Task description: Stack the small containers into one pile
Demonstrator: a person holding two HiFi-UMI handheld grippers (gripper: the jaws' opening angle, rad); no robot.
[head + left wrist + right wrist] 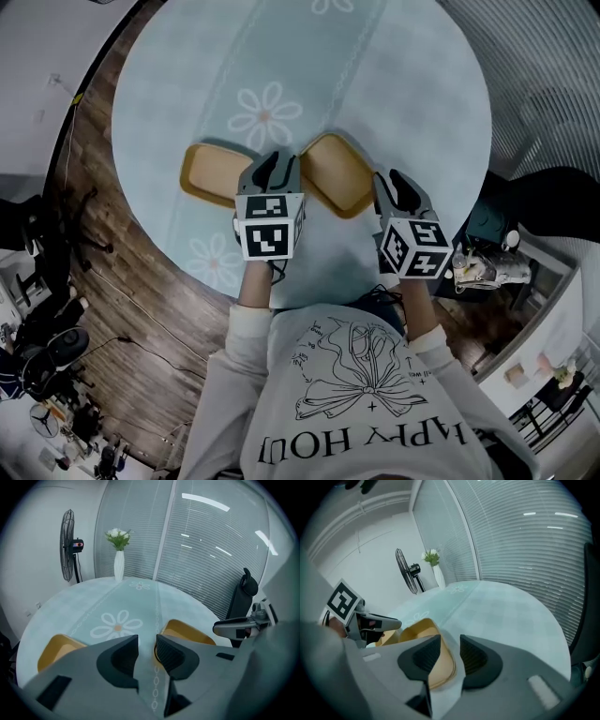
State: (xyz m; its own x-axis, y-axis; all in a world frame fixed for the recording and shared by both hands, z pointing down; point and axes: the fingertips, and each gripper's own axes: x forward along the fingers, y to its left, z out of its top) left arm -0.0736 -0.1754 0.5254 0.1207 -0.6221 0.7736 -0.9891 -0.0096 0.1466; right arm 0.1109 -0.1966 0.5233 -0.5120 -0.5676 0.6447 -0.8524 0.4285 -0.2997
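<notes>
1. Left gripper: jaws stood a little apart with a narrow gap, holding nothing. Only the flowered tablecloth showed between them.
2. The right container lay just beyond its right jaw. The left container sat out past its left jaw.
3. Right gripper: jaws likewise slightly parted, not clamped. The right container's rim ran from under the left jaw into the gap; contact could not be told.
4. Both yellow containers rested near each other on the round table, unstacked.
</notes>
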